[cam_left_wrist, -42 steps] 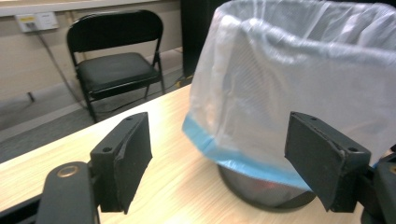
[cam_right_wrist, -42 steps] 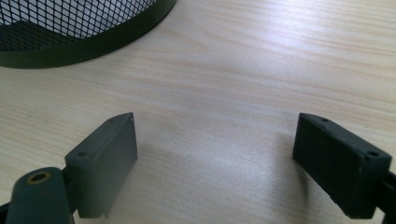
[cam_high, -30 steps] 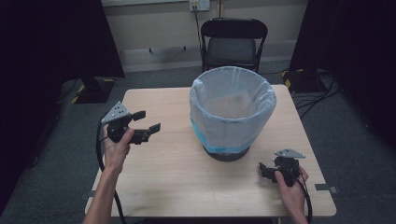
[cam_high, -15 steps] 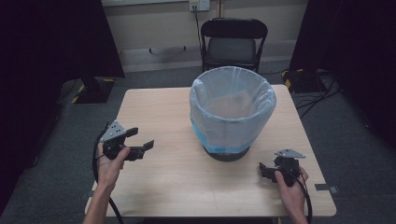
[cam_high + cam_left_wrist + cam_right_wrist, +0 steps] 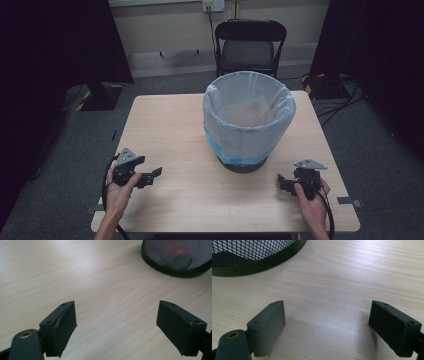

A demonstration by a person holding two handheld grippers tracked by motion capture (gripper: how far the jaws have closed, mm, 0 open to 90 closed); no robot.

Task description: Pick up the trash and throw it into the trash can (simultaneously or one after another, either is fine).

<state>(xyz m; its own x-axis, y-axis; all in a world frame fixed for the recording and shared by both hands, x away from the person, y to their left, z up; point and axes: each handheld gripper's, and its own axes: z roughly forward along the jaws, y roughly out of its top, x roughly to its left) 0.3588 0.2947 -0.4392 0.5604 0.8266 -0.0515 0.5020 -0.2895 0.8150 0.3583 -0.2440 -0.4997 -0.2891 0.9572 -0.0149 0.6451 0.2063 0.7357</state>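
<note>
We see a black mesh wastebasket [image 5: 248,125] standing upright on the surface [image 5: 170,125], lined with a pale translucent bag [image 5: 225,135] folded over its rim, a blue band showing low on the liner. It sits ahead of both sets of jaws and between them, well apart from each; its dark base ring [image 5: 175,270] shows beyond the left jaws.

The left gripper [image 5: 150,176] sits low in the person's left hand [image 5: 119,192], jaws spread wide. The right gripper [image 5: 283,182], in the right hand [image 5: 311,200], gapes equally.
</note>
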